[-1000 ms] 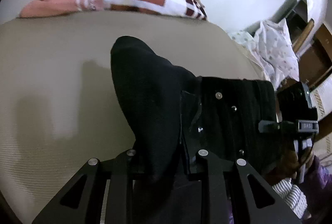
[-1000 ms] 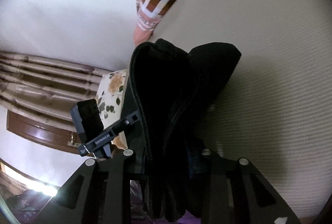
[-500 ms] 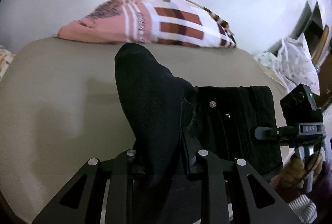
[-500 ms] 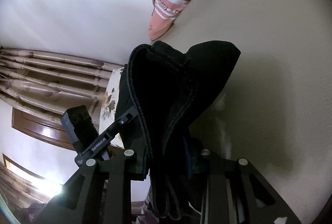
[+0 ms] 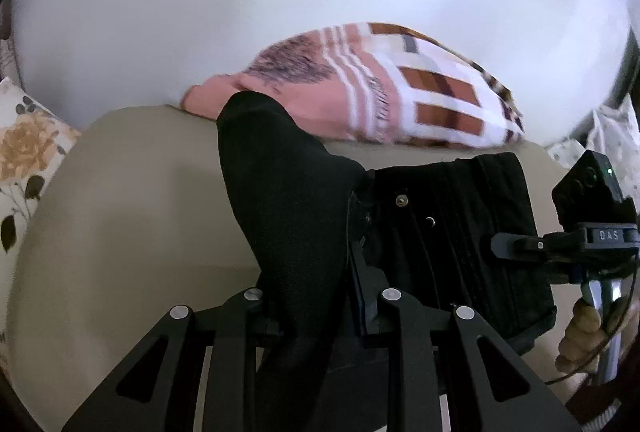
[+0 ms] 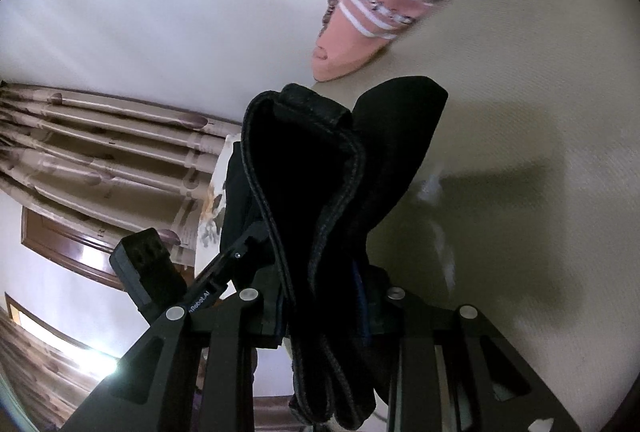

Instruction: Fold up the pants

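Black pants [image 5: 288,200] hang folded between both grippers above a beige bed [image 5: 128,200]. My left gripper [image 5: 320,316] is shut on a thick fold of the cloth; the waistband with metal buttons [image 5: 440,228] stretches right toward the other gripper [image 5: 560,244], held by a hand. In the right wrist view, my right gripper [image 6: 324,312] is shut on the bunched waistband of the pants [image 6: 320,192], which stand up in front of the lens. The left gripper's body [image 6: 148,272] shows at lower left.
A pink, white and brown checked blanket [image 5: 380,88] lies at the far edge of the bed against a white wall. A floral pillow [image 5: 24,152] sits at the left. Striped curtains [image 6: 100,160] and a wooden door frame lie beyond the bed [image 6: 540,112].
Both grippers have carried the pants across the bed toward the checked blanket and wall, which now fill more of the view. The grips have not changed.
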The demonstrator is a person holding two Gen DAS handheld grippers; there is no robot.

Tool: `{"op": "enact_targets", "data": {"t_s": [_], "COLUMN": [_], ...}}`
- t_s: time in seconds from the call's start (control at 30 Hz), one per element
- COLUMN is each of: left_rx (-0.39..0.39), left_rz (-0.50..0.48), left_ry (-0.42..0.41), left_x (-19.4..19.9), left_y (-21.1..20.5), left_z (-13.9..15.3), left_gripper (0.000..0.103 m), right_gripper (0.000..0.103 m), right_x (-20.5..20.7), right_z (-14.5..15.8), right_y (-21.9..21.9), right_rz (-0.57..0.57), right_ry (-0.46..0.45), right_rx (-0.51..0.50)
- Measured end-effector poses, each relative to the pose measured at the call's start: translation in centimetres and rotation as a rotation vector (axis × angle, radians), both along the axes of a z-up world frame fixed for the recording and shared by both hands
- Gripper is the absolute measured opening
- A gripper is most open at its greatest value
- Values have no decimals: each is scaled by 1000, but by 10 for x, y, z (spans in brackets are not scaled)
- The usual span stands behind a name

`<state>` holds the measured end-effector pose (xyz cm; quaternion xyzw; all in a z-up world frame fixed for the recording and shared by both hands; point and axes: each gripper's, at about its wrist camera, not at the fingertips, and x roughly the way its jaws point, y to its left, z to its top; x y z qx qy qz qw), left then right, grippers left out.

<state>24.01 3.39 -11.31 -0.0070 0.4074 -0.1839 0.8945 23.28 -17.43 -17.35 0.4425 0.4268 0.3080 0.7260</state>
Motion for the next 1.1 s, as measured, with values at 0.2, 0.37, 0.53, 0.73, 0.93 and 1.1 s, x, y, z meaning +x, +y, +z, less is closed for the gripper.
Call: {"op": "enact_targets", "data": {"t_s": [0.2, 0.37, 0.53, 0.73, 0.93, 1.1], "left_rx": [7, 27, 47, 43, 109, 134], "left_rz": [49, 82, 107, 172, 263, 303], "left_ry": [-12, -7, 16, 15, -13, -60], "left_x": [42, 74, 91, 93, 88, 71], "left_y": [23, 39, 52, 67, 76, 79], "left_z": [-8, -26, -54, -75, -84, -65], "left_gripper": [24, 24, 26, 56, 81, 81], "right_gripper": [26, 26, 25, 25, 42, 47], "right_x": [51, 83, 99, 85, 85, 72], "right_z": [-2, -13, -24, -19, -21, -3], "right_y": [19, 29, 30, 39, 54, 52], "right_rz": [13, 11, 1, -10, -44, -126], "right_ry": [-20, -20, -18, -56, -44, -92], "right_rx": [1, -10, -84, -344, -526, -575]}}
